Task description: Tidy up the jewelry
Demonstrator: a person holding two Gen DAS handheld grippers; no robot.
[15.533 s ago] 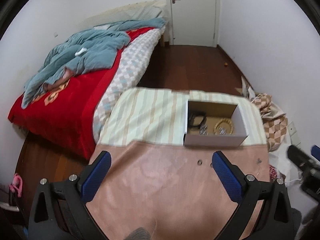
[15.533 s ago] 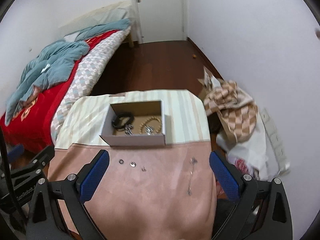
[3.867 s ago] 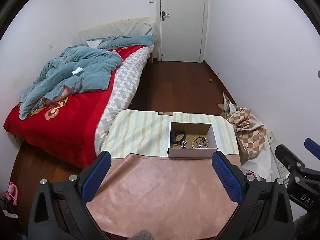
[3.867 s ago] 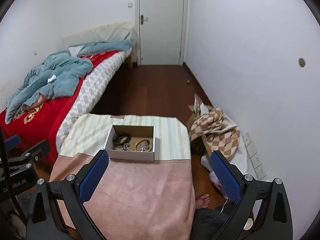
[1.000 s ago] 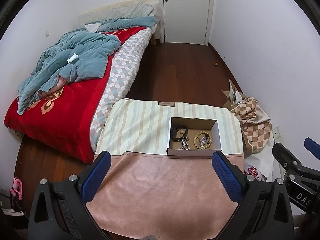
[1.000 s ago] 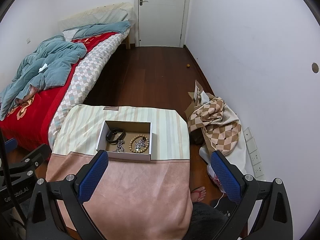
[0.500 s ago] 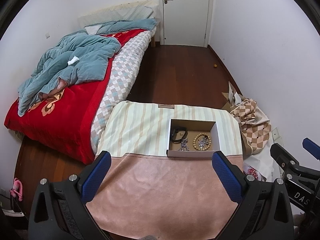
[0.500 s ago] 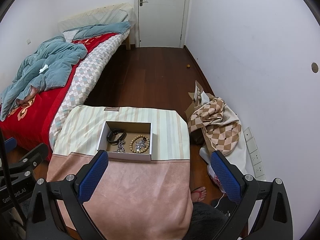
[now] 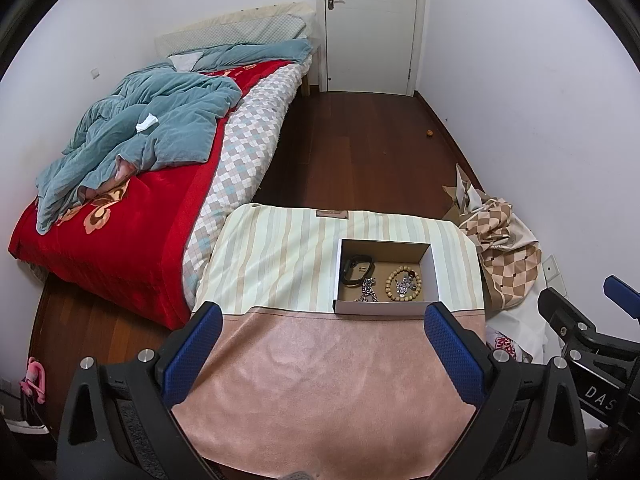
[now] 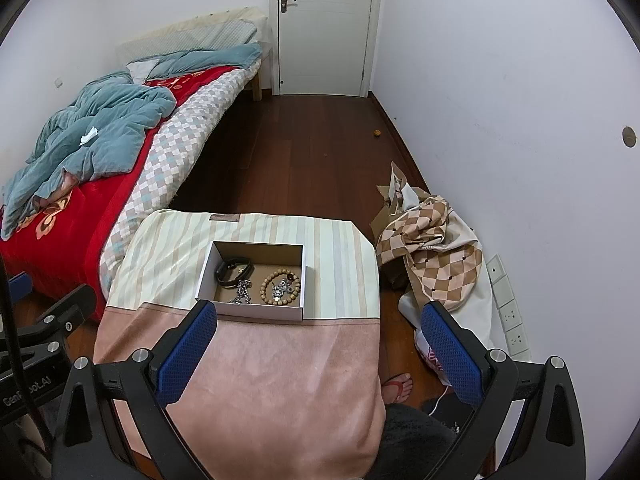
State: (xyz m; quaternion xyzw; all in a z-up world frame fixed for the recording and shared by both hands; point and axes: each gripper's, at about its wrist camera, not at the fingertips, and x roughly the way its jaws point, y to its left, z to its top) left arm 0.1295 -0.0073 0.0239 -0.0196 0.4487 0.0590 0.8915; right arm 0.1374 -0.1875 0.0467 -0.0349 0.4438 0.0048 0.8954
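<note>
A small white cardboard box [image 9: 434, 276] [image 10: 208, 268] stands on the cloth-covered table [image 9: 320, 392] [image 10: 272, 380]. Inside lie a black band [image 9: 356, 268] [image 10: 234, 270], a wooden bead bracelet [image 9: 404, 278] [image 10: 280, 286] and silver chain pieces [image 9: 368, 292] [image 10: 240, 294]. My left gripper [image 9: 320, 344] is open and empty, held high above the table's near part. My right gripper [image 10: 318, 340] is also open and empty, well above and short of the box.
A bed [image 9: 132, 200] with a red cover and blue quilt stands at the left. A checked cloth bundle [image 10: 432, 248] lies on the wooden floor at the right wall. A white door [image 9: 370, 24] is at the far end. A foot in a sandal [image 10: 398, 386] shows by the table.
The small pieces and the pin that lay on the pink cloth 15 seconds ago are gone from it. Both grippers have pulled up and back from the table; over the last second they hardly moved.
</note>
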